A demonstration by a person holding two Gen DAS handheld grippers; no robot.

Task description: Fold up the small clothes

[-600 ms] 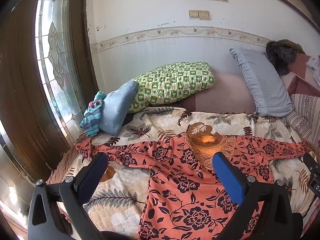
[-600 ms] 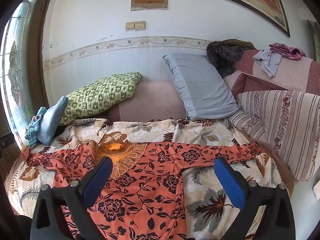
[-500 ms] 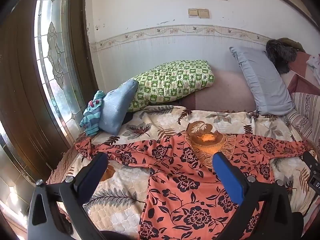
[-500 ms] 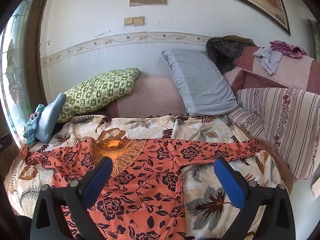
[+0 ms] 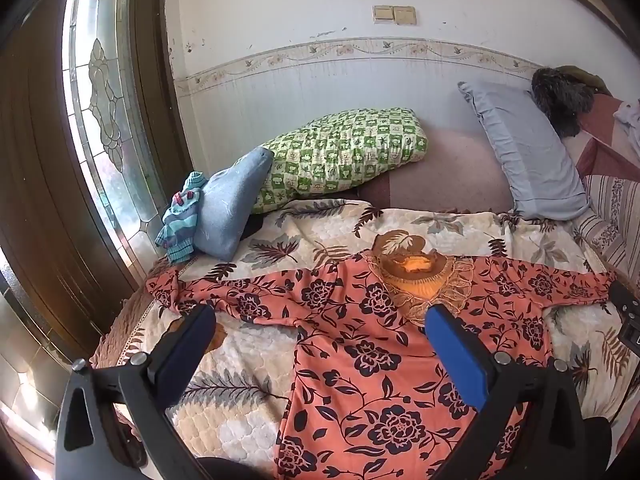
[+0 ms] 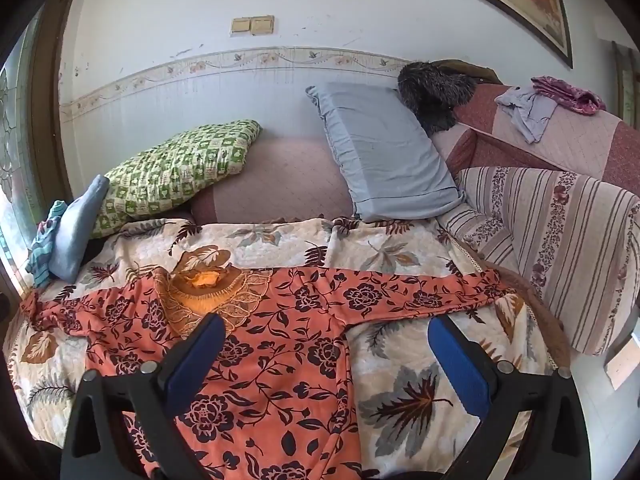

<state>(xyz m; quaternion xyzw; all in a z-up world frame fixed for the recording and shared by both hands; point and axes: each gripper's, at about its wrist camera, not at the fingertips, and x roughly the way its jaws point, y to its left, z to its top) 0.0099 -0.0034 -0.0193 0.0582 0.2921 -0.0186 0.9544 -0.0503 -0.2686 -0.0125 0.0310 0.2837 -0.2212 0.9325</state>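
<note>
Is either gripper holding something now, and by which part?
Nothing is held. The left gripper and right gripper are both open above the dress.

Left gripper point(image 5: 320, 316): black frame, blue pads – silver screws.
Right gripper point(image 6: 326, 326): same black frame w/ blue pads, silver screws.

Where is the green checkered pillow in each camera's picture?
Left wrist: the green checkered pillow lies upper middle, against the wall, right of the small blue pillow.
Right wrist: the green checkered pillow lies at upper left, small blue pillow below-left.
Shared landmark: the orange collar of the floral dress.
</note>
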